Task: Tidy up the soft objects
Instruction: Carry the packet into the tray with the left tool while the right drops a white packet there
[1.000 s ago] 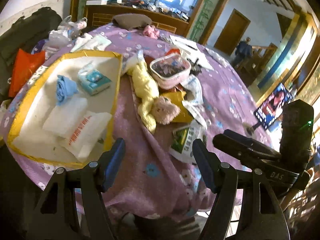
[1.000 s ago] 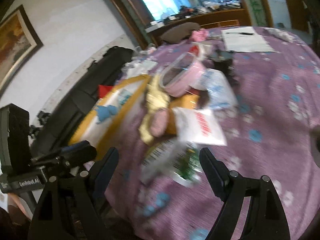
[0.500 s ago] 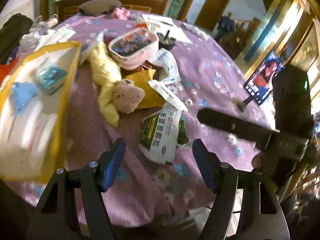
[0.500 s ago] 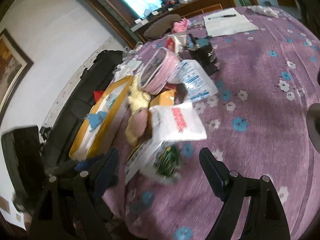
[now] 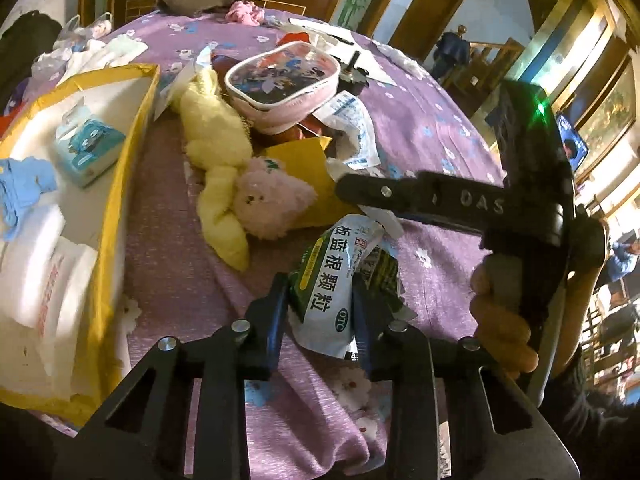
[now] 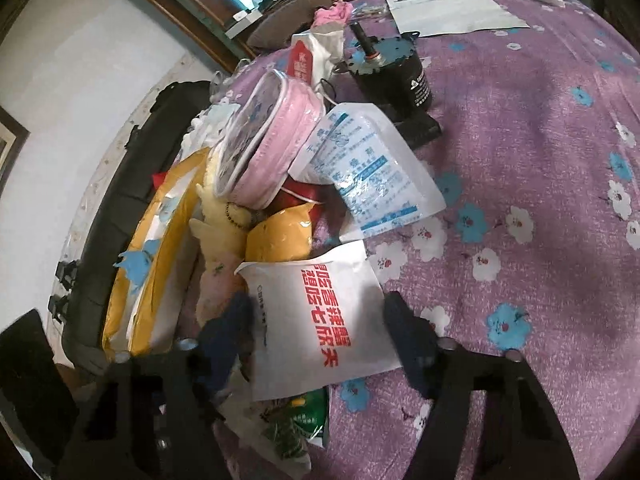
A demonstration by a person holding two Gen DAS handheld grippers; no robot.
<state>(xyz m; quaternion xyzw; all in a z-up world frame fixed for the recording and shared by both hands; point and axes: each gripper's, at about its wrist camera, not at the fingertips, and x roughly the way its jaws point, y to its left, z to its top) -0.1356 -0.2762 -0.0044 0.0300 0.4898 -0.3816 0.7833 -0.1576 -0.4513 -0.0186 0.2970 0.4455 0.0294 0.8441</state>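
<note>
My left gripper (image 5: 318, 304) points down at the purple tablecloth, its jaws closing on a green-and-white medicine packet (image 5: 332, 280), and both pads touch the packet's crumpled sides. My right gripper (image 6: 316, 324) straddles a white packet with red lettering (image 6: 320, 312). Its jaws are closing and the pads stand at the packet's edges without squeezing it. A yellow plush (image 5: 212, 148) and a pink bear (image 5: 268, 200) lie just beyond. A pink pouch (image 5: 280, 80) rests on the pile.
A yellow-rimmed tray (image 5: 132, 140) at left holds a tissue pack (image 5: 86, 148), a blue cloth and white packets. A black motor (image 6: 392, 68), a blue-printed packet (image 6: 368, 168) and paper with a pen (image 6: 452, 8) lie farther back. A hand (image 5: 500, 312) grips the right tool.
Both grippers have come forward and down onto the pile. The left jaws went from wide to pinching the green packet. The right jaws narrowed around the white packet.
</note>
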